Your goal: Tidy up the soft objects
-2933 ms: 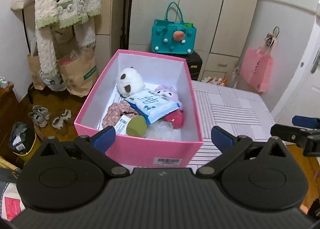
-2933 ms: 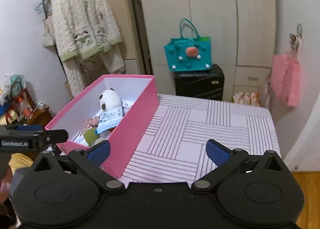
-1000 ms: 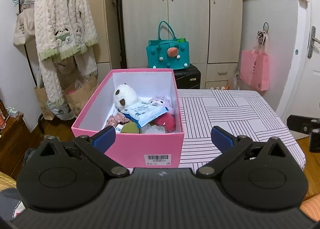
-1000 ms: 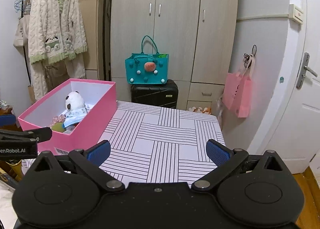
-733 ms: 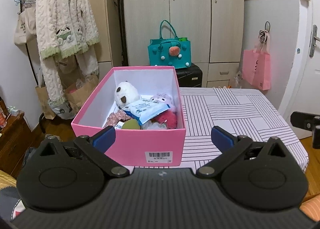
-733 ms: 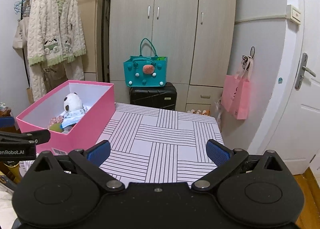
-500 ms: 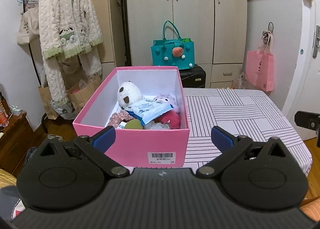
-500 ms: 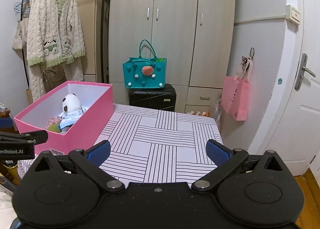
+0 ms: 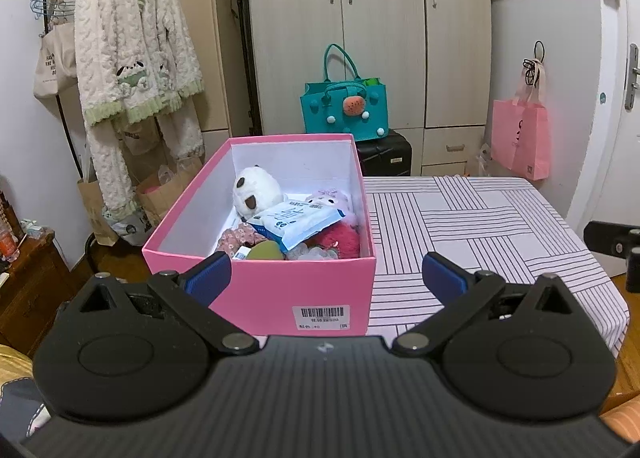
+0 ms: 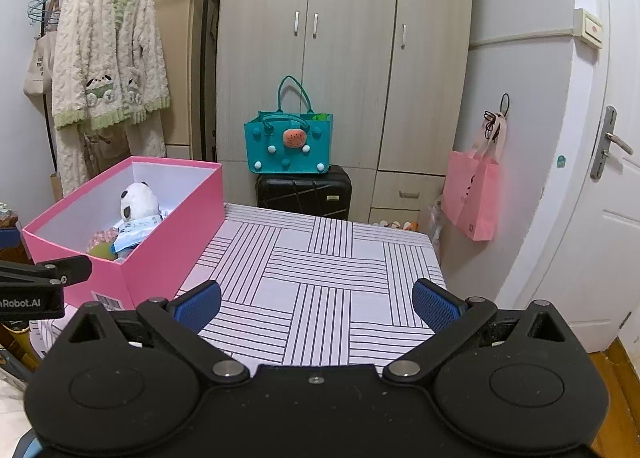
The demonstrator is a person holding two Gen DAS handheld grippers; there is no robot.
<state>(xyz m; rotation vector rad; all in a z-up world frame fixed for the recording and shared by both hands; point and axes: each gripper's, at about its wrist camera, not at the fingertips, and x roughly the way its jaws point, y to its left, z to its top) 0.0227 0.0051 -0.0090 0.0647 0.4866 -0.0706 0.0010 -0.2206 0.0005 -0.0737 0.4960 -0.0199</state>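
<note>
Both grippers, left gripper [image 9: 326, 274] and right gripper [image 10: 316, 304], have backed away, spread empty (pink box [image 9: 280, 290] contents clearest leftward).

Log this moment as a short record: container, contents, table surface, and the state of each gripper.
container: pink box, open top, on the left part of the striped table
contents: white plush, blue-and-white packet lying on top, pink plush, red fluffy item, floral fabric, green round item
table surface: only the box shows on it
left gripper: open, empty, short of the box
right gripper: open, empty, over the table
</note>
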